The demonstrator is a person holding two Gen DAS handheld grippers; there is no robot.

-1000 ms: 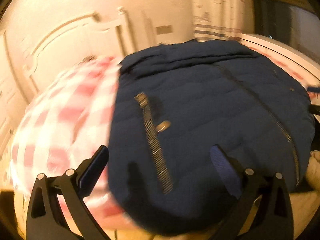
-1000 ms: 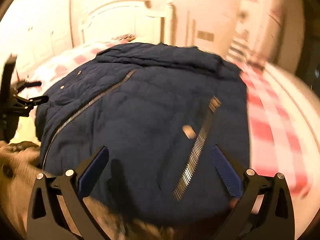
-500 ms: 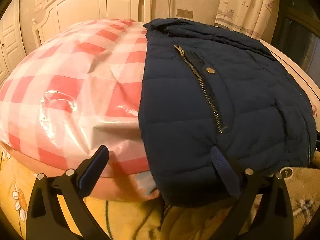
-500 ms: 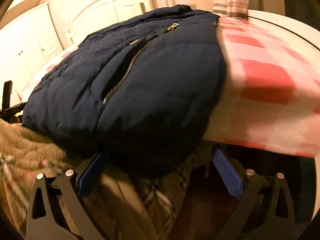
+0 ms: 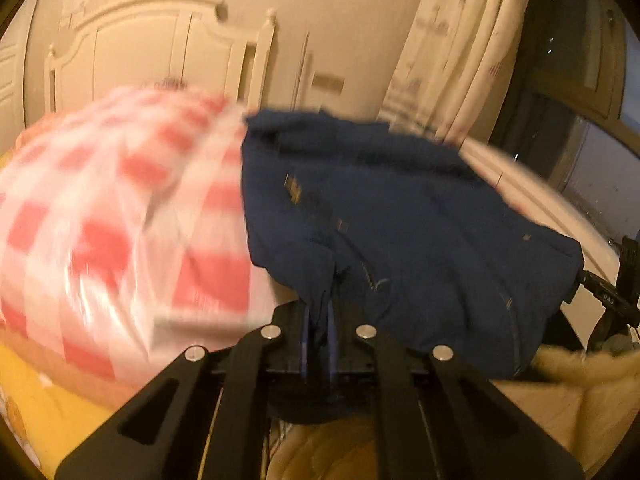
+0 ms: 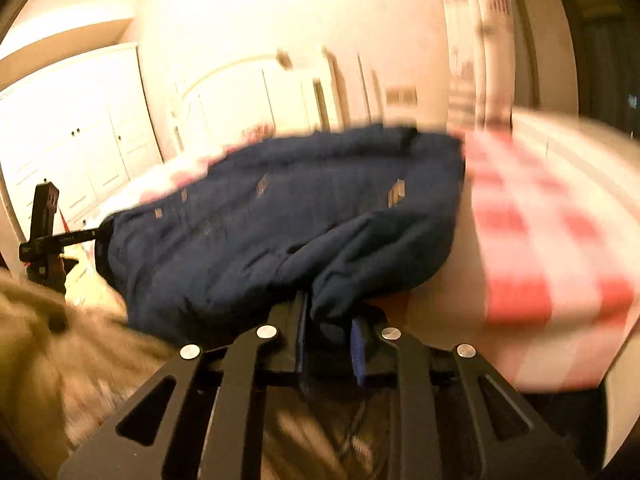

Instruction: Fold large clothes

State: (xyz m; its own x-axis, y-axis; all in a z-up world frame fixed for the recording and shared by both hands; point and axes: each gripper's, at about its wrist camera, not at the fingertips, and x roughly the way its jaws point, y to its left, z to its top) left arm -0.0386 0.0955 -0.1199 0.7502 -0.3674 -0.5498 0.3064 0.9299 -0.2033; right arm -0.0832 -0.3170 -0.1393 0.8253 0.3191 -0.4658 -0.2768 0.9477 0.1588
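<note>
Now jacket (image 5: 400, 220) hem between both grippers' pads

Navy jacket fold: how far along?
Done: the navy jacket lies spread on the red-checked cover, and both grippers have its near hem. In hand: the left gripper and right gripper are each shut on a pinch of hem fabric. Left: no fold is visible yet; the hem has yet to be carried over the body.

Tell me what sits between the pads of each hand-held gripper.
Navy jacket hem fabric, pinched in both: the left hand-held gripper in the left wrist view, the right hand-held gripper in the right wrist view.
</note>
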